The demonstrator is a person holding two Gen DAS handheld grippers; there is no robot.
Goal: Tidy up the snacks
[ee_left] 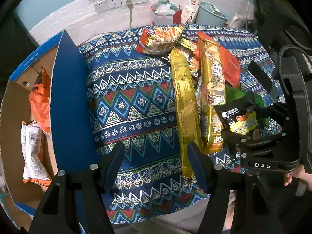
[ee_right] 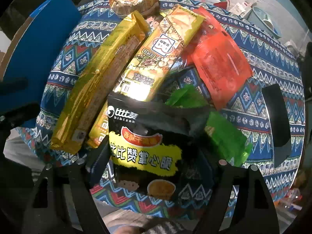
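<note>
A pile of snack packs lies on the patterned cloth: a long gold pack, a yellow biscuit pack, a red pack and a noodle-snack bag. My right gripper stands around a black-and-yellow snack bag, its jaws wide and the bag between them; it also shows in the left wrist view. A green pack lies beside it. My left gripper is open and empty over the cloth, its right finger beside the gold pack's near end.
A blue-lidded cardboard box stands open at the left with an orange pack and a white pack inside. A bucket and a bag of rubbish stand behind the table by the wall.
</note>
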